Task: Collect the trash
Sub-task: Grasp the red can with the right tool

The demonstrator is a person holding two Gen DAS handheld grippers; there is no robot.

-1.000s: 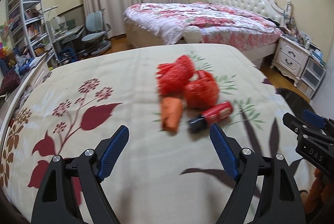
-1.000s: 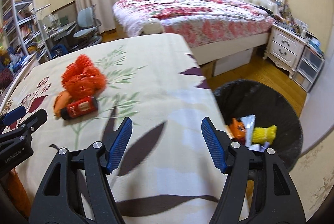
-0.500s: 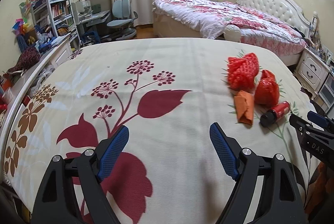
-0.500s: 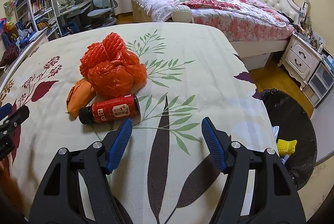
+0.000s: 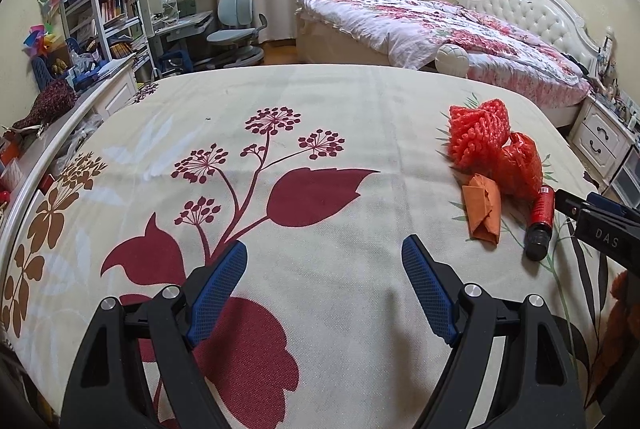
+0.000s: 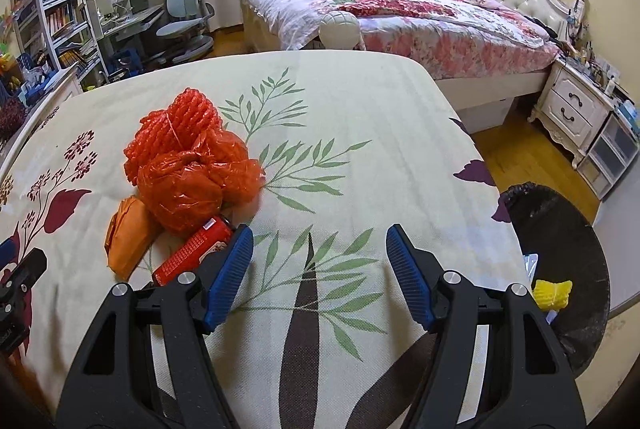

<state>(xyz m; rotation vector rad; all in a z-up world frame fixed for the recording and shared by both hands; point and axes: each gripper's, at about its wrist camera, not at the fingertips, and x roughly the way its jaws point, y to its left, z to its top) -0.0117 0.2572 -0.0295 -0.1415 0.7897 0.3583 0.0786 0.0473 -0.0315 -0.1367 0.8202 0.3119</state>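
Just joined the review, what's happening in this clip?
A person with two handheld tongs is clearing trash off a bed. The left tongs and right tongs are open and empty. A red net, red plastic bag, orange paper and red bottle remain; the bin holds some already.

The bed sheet is cream, printed with maroon flowers and leaves, brown blossoms and green sprigs. On it lie a bright red foam net, a translucent orange-red plastic bag, an orange paper wrapper and a red bottle with a black cap. Each gripper is black with blue textured pads. The bin is black and holds a yellow scrap.
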